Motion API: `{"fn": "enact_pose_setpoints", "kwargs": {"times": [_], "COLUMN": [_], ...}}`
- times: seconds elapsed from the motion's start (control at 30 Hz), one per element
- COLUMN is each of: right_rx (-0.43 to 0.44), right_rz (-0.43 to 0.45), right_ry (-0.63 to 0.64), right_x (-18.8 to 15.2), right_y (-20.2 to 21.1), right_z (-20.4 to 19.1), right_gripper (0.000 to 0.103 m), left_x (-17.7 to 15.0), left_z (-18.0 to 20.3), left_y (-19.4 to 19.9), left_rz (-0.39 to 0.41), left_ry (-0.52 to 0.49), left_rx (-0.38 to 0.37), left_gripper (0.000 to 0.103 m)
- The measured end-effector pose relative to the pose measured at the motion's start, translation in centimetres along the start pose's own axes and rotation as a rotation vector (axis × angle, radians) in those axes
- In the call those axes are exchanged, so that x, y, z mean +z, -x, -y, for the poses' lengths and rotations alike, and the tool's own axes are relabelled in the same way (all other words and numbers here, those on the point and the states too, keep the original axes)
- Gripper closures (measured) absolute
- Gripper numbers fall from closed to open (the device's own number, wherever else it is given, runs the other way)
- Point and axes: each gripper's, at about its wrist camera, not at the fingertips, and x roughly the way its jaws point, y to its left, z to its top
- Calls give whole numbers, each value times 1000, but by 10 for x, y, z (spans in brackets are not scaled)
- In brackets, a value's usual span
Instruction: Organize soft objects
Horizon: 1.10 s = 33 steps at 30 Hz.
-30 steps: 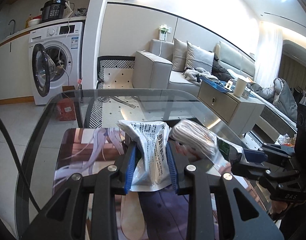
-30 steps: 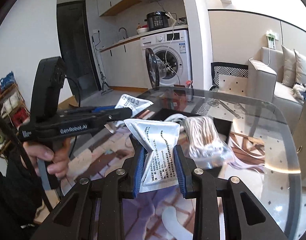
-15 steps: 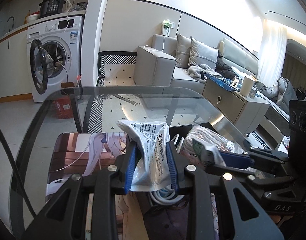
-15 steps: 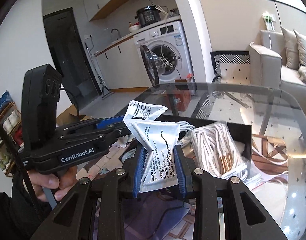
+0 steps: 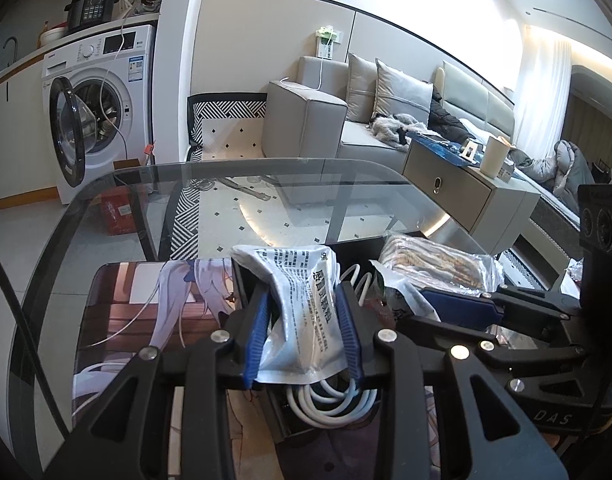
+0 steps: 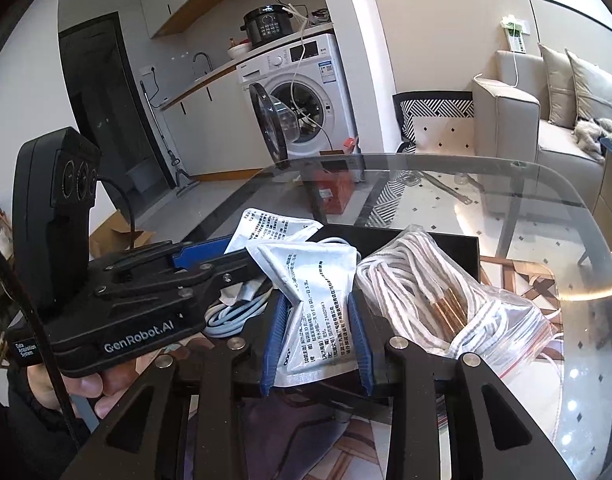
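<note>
Left wrist view: left claw [image 5: 304,330] had a white printed sachet [image 5: 302,312] between its blue pads [image 5: 256,340], jaws opening, pads still touching the sachet sides. The sachet hung over a black box [image 5: 346,254] on the glass counter [image 5: 266,184], above coiled white cables [image 5: 330,404] in the box. Right claw [image 5: 458,306] came in from the right, over the box, beside a clear bag of cords [image 5: 438,264].

Right wrist view: right claw [image 6: 316,340] had a second white sachet [image 6: 318,304] between its pads, jaws opening, pads still against it. This sachet sat over the box [image 6: 458,248], just left of the bag of cords [image 6: 446,300]. Left claw [image 6: 242,256] reached in from the left with its sachet [image 6: 270,226], a hand [image 6: 78,388] gripping its handle.
</note>
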Motion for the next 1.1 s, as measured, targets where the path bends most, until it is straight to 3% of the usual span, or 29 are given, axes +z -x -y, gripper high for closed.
{"fn": "enact_pose_setpoints", "kwargs": {"times": [0.1,0.17,0.3,0.47,0.57,0.63,0.73,1.1], "right_rx": [-20,-20,-14,-23,-23,-27,-40,-129], "right_rz": [20,35,66,85,92,104,103,153], "right_ry": [33,39,47,63,78,91,102,78], "right_x": [-3,-4,-5,-10,-14,-18,-23,-52], "right_y": [7,15,29,44,53,59,66,82], "right_z": [-5,-6,-5,-8,-9,-9,-8,8], "right_gripper": [57,56,52,50,30,16,4,1], "left_x": [-1,-1,-5,-10,-14,-17,-21,-47], "left_z": [0,-1,2,7,7,8,7,7], "left_y": [-1,2,12,21,29,39,54,80], "left_rz": [-7,-14,-8,-6,3,26,59,131], "left_ry": [-2,-6,-35,-69,-66,-65,-59,-32], "left_rx": [12,8,6,0,-6,-7,-18,52], "left_gripper": [64,61,47,45,31,13,3,0]}}
